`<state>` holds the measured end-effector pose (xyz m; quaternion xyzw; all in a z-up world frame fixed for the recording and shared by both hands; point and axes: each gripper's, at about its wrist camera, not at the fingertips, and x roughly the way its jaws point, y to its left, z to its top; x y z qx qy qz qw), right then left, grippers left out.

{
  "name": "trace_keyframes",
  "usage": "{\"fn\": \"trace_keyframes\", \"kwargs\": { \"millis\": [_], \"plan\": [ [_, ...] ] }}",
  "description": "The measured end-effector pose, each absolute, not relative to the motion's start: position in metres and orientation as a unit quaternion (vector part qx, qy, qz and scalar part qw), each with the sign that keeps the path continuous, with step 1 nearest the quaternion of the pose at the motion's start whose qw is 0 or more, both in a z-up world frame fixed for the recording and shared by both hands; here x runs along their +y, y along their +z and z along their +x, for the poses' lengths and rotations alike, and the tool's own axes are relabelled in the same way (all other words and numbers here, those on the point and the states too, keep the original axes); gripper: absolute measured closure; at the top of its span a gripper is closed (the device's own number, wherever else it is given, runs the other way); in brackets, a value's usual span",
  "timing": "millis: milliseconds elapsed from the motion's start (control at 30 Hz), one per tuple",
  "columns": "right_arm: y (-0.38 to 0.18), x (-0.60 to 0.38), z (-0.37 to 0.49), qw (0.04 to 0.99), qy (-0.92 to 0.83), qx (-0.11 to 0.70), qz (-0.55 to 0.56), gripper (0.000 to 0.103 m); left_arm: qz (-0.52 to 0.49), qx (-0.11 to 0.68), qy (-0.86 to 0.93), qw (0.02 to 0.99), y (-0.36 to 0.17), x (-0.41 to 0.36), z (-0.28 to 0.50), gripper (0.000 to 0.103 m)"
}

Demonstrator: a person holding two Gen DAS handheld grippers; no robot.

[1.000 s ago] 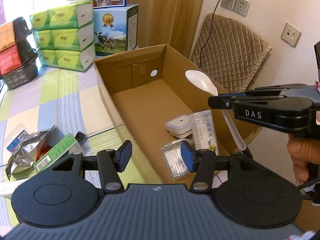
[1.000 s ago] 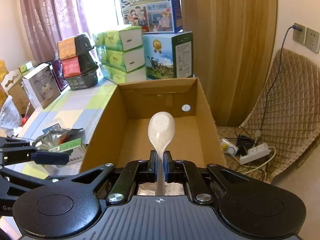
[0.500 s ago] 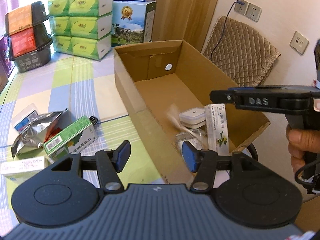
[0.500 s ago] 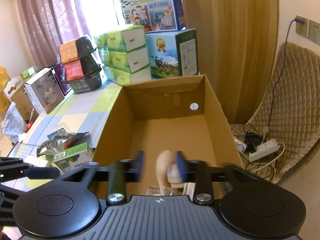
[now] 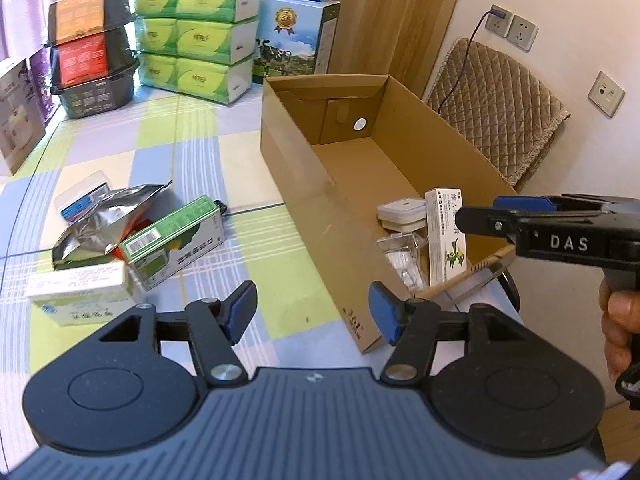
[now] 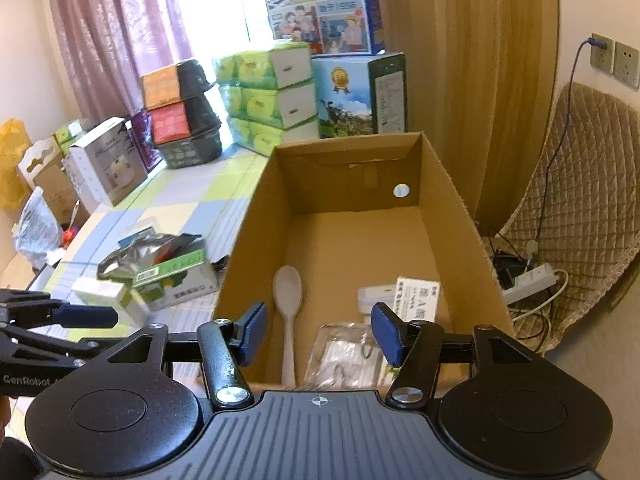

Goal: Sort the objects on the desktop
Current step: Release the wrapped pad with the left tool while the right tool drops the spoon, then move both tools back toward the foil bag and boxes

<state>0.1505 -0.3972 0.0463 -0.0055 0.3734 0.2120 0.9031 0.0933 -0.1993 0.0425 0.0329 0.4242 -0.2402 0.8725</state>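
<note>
The right tool (image 6: 318, 334) hung over the near end of the cardboard box (image 6: 452, 200), its blue-padded fingers spread wide with nothing between them. Just below and ahead of its left finger, the white spoon (image 6: 287, 304) lay flat on the box floor, bowl pointing away, handle running back toward the tool. Under its right finger sat a clear plastic packet (image 6: 344, 354), and just beyond that a small white lidded container (image 6: 374, 294) touching a white carton with green print (image 6: 418, 298).

The left tool (image 5: 312, 314) was held over the table (image 5: 100, 148), close to the box's near corner, its fingers likewise parted wide and empty. Ahead and to its left lay the unsorted pile: a green-and-white box (image 5: 176, 242), a crumpled silver foil pouch (image 5: 102, 220) behind it, a pale carton (image 5: 80, 290) nearest the tool, and a small clear pack with a blue label (image 5: 80, 196) at the far side. To its right, the right tool showed side-on, gripped by a hand (image 5: 618, 328) at the frame edge.
</note>
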Motion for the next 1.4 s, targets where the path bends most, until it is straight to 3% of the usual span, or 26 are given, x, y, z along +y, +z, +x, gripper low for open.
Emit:
{"fn": "trace_keyframes", "kwargs": {
  "millis": [567, 933, 1400],
  "plan": [
    [0.056, -0.355, 0.093, 0.896, 0.243, 0.368, -0.04, 0.026, 0.014, 0.42, -0.21, 0.883, 0.047, -0.146, 0.055, 0.035],
    [0.055, -0.326, 0.074, 0.889, 0.266, 0.368, -0.054, 0.021, -0.001, 0.415, -0.185, 0.891, 0.05, -0.108, 0.044, 0.027],
    [0.052, -0.303, 0.059, 0.884, 0.282, 0.367, -0.062, 0.007, -0.015, 0.418, -0.148, 0.896, 0.04, -0.063, 0.04, 0.017]
  ]
}}
